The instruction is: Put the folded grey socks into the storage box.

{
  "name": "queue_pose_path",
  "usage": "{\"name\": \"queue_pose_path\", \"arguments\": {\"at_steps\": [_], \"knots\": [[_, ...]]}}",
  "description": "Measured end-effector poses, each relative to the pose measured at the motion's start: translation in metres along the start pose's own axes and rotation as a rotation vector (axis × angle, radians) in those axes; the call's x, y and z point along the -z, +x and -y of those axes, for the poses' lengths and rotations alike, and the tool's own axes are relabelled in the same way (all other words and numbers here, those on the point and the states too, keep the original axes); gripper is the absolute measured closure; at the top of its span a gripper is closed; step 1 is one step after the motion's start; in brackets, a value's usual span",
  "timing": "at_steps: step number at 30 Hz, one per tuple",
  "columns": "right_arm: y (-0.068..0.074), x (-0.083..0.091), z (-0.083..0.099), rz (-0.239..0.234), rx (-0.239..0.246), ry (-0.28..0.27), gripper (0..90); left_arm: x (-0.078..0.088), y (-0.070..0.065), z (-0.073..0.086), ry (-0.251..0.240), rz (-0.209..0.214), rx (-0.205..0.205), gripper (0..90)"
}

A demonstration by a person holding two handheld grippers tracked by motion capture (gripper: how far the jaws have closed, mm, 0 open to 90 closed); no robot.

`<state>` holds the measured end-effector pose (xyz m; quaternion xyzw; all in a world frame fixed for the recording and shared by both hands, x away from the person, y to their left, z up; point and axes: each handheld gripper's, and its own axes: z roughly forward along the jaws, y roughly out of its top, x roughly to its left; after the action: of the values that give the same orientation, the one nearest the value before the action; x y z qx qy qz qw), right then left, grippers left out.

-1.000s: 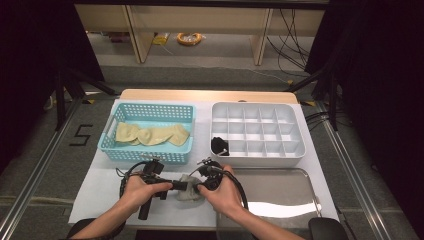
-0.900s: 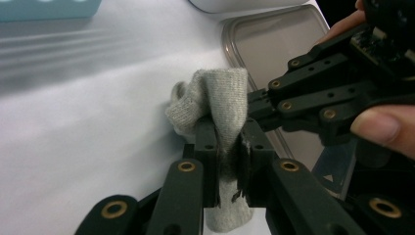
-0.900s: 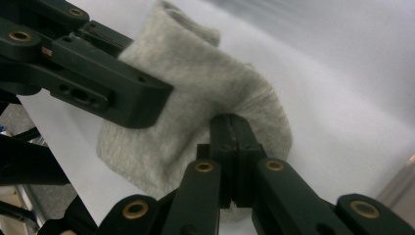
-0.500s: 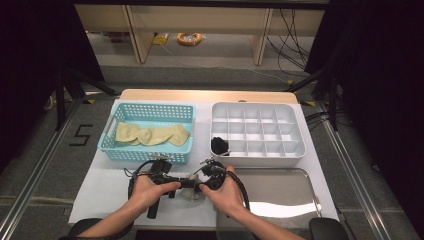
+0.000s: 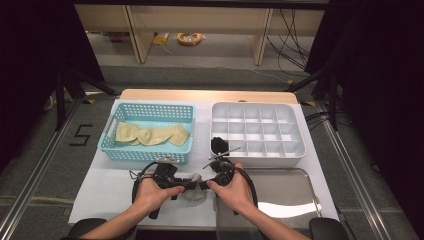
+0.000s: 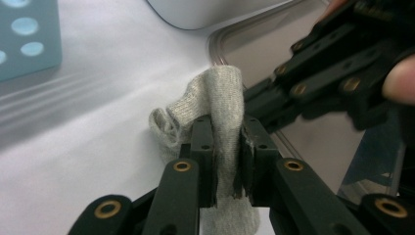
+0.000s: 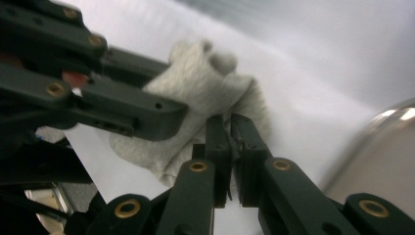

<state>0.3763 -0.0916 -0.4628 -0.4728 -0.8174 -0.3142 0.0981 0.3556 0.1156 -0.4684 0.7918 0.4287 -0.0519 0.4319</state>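
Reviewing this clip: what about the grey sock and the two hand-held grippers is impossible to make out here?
- Grey sock: its full shape; in the high view the hands cover most of it.
- Right hand-held gripper: whether its pads pinch the sock; the right gripper view is blurred there.
- Dark item in the white divided tray: too small to identify in the high view.
- Left hand-held gripper: clamps the sock, whose lower end the frame edge cuts off.

At the near edge of the table (image 5: 125, 190), two hands meet over a small grey cloth (image 5: 192, 181). The left gripper (image 5: 172, 181) and the right gripper (image 5: 212, 181) both point at it from either side, close together. Behind them, toward the far left corner, a blue basket (image 5: 112, 145) holds pale yellow cloths (image 5: 150, 134). A white compartment tray (image 5: 295, 150) sits toward the far right corner, with a dark item (image 5: 218, 144) in its near-left compartment. A steel tray (image 5: 290, 185) lies at the near right corner.
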Motion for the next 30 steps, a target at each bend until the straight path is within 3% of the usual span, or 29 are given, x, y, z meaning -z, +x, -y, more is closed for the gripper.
{"name": "queue_pose_path", "arguments": {"at_steps": [2,6,9,11,12,17,19,20,22,25,26,29,30], "knots": [[-0.001,0.009,-0.002,-0.011,-0.026,-0.028,86.0,-0.001,-0.002,0.000,-0.012,-0.015,-0.008,77.8],[0.003,0.024,-0.009,-0.025,-0.048,-0.101,82.1,-0.002,-0.004,-0.001,0.004,-0.005,-0.021,77.1],[0.005,0.027,-0.015,-0.035,-0.043,-0.115,78.3,-0.003,-0.005,-0.001,0.004,-0.007,-0.031,76.8],[0.006,0.027,-0.019,-0.016,-0.050,-0.140,76.0,-0.003,-0.007,-0.001,0.003,-0.026,-0.032,76.7],[0.006,0.028,-0.020,-0.032,-0.047,-0.133,74.8,-0.003,-0.007,-0.001,0.008,-0.026,-0.032,76.6],[0.006,0.021,-0.022,-0.010,-0.034,-0.111,71.6,-0.005,-0.007,-0.001,0.011,-0.009,-0.041,75.8],[0.006,0.018,-0.021,0.008,-0.039,-0.096,72.6,-0.006,-0.008,-0.001,0.003,-0.026,-0.045,75.5],[0.008,0.016,-0.020,0.000,-0.056,-0.090,74.0,-0.006,-0.008,-0.001,0.011,-0.012,-0.045,75.3],[0.006,0.016,-0.019,0.008,-0.033,-0.082,77.0,-0.006,-0.008,0.000,0.011,-0.010,-0.047,74.6],[0.007,0.017,-0.018,0.017,-0.047,-0.072,79.6,-0.006,-0.009,0.000,-0.002,-0.010,-0.056,71.9],[0.004,0.017,-0.017,0.018,-0.015,-0.077,80.1,-0.004,-0.009,0.001,-0.001,-0.004,-0.055,70.5],[0.004,0.016,-0.015,0.038,-0.041,-0.064,80.7,0.002,-0.011,0.004,-0.024,0.032,-0.053,65.7],[0.002,0.017,-0.014,0.037,-0.030,-0.061,80.9,0.006,-0.011,0.005,-0.034,0.038,-0.047,65.6]]}}
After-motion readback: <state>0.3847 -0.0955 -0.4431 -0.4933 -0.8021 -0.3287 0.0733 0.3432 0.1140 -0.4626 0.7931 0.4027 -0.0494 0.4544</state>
